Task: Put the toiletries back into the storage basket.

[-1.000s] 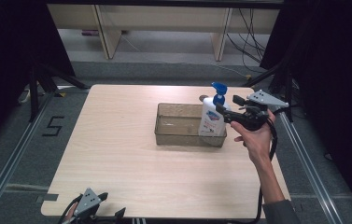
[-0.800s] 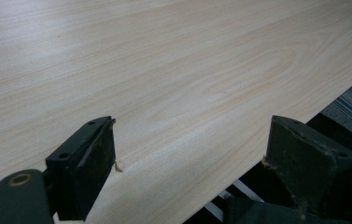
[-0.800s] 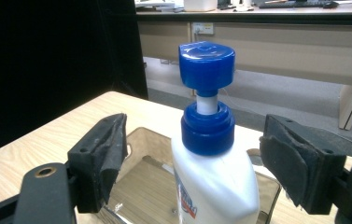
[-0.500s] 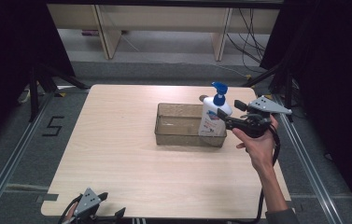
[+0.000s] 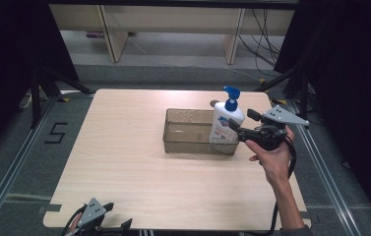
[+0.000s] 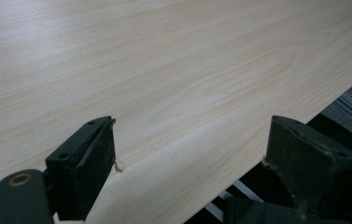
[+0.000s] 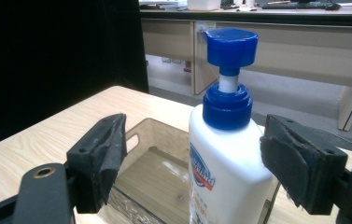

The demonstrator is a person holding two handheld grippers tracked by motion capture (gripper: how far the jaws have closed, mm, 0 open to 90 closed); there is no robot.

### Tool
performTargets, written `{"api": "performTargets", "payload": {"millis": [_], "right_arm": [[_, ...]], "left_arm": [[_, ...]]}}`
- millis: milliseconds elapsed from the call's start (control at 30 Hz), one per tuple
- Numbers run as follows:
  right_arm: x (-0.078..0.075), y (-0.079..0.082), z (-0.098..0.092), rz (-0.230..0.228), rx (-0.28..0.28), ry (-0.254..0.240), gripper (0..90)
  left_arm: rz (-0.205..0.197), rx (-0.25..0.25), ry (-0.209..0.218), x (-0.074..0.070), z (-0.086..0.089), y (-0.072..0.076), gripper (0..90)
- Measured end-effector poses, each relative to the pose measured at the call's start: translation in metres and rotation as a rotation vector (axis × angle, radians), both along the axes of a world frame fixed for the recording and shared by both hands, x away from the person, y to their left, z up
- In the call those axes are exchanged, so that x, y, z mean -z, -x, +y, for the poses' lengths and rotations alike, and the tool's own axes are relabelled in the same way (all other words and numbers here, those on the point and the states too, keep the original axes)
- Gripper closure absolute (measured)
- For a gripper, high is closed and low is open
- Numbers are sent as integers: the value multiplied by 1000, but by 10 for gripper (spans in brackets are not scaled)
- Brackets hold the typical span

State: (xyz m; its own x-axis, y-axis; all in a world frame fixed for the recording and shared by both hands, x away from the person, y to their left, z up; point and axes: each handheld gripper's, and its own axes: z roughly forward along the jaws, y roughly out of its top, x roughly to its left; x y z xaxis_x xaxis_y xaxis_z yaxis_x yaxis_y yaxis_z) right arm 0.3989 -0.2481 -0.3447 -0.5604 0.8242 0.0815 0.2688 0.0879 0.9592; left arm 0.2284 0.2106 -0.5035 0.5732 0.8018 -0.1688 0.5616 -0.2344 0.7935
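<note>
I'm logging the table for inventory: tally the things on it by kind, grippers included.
Pump bottle: 1, white with a blue pump
Clear bin: 1
Grippers: 2, left gripper and right gripper
Total: 4

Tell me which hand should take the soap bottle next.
Right. The right tool already has the soap bottle between its open jaws, at the bin's right end. The left tool sits at the table's near edge, far away.
</note>
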Motion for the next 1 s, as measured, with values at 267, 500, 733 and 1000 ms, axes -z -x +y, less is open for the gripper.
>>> {"api": "performTargets", "payload": {"millis": [267, 500, 733, 1000], "right_arm": [[9, 8, 1, 20, -14, -9, 233], [14, 14, -3, 22, -24, -19, 235], [20, 19, -8, 30, -23, -21, 236], [25, 25, -8, 59, -27, -37, 237]], "left_arm": [[8, 0, -23, -2, 1, 1, 153], [-6, -2, 10, -1, 1, 1, 152], [-2, 1, 7, -2, 1, 1, 153], [-6, 6, 2, -2, 2, 1, 153]]}}
